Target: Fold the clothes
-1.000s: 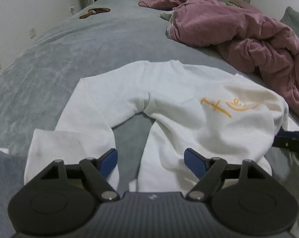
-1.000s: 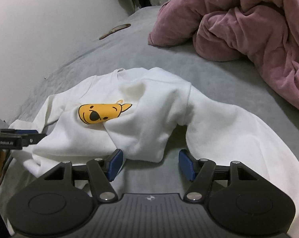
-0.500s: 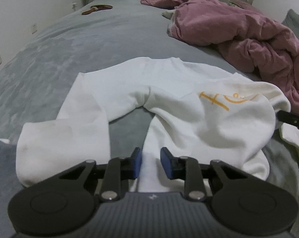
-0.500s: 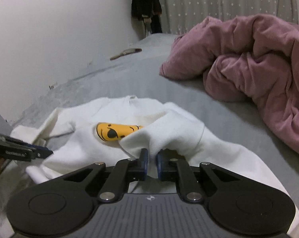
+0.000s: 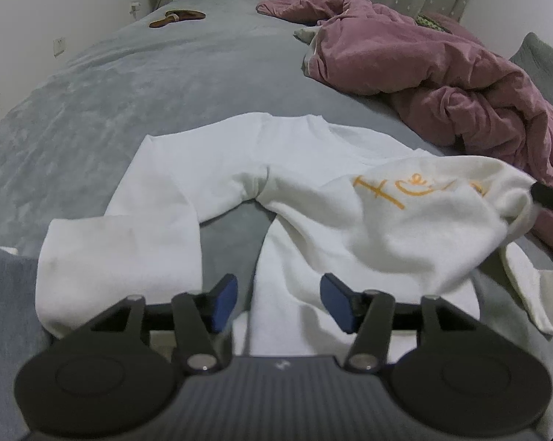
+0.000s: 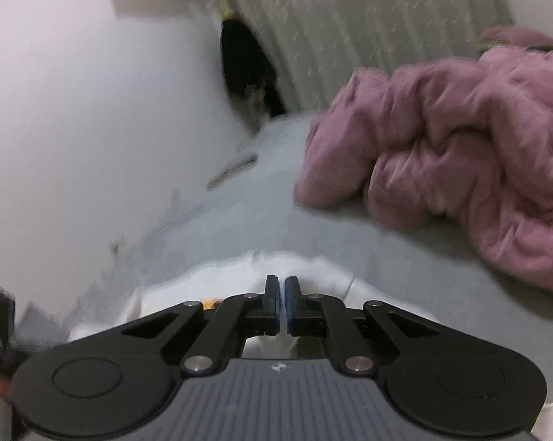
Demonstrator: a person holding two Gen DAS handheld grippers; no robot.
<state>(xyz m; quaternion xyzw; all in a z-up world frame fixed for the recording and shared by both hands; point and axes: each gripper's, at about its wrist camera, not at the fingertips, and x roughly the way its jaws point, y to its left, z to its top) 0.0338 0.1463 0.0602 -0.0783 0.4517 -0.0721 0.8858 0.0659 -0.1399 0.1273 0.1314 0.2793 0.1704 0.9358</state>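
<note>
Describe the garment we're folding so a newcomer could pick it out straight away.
Start at the big grey bed. The rumpled pink quilt is heaped on its far right side; nearer than that, in the middle, lies the white sweatshirt. It is the only white piece, with yellow-orange lettering on the lifted fold.

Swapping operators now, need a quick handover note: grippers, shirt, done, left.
Right gripper: shut on a pinch of the white sweatshirt, lifting its right side off the grey bed.
Left gripper: jaws opening, astride the sweatshirt's lower edge, pads not pressing.
Sweatshirt: front up, orange print showing, left sleeve bent back along the body, rest bunched.
Pink blanket: heaped beyond, apart from the sweatshirt.
Done: no clean fold visible yet.
Left: carry the lifted side over, fold sleeves in, fold the body, flatten.
</note>
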